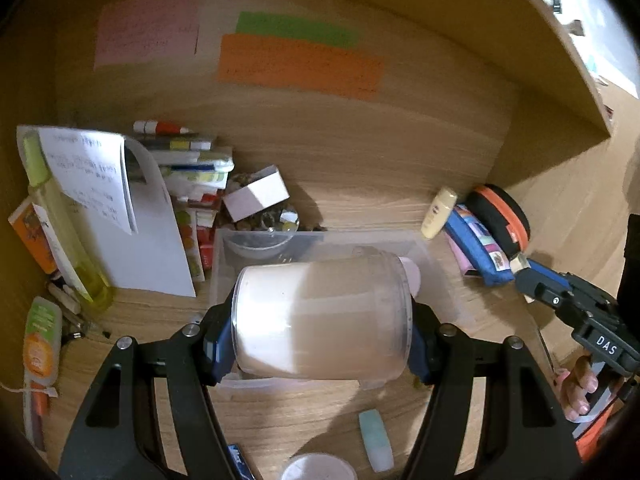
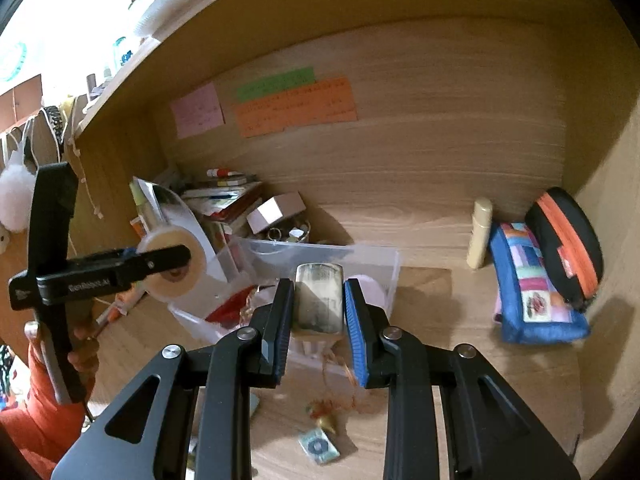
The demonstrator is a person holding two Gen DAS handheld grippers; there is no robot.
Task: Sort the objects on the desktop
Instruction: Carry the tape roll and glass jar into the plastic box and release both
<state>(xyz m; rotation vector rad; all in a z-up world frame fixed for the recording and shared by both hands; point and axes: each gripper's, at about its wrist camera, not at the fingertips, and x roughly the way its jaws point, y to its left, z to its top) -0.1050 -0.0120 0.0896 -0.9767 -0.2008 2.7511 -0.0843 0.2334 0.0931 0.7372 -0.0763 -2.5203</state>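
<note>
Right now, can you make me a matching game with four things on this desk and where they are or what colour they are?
Things:
1. white jar
2. small tin
3. patchwork pouch
4. sticky note

Clues:
A. orange, on the back wall
B. held in the left gripper
C. blue, lying at the right
D. held in the right gripper

Pairs: 1-B, 2-D, 3-C, 4-A

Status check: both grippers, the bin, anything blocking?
Left gripper shut on white jar. Right gripper shut on small canister. Both over clear bin; nothing blocking.
</note>
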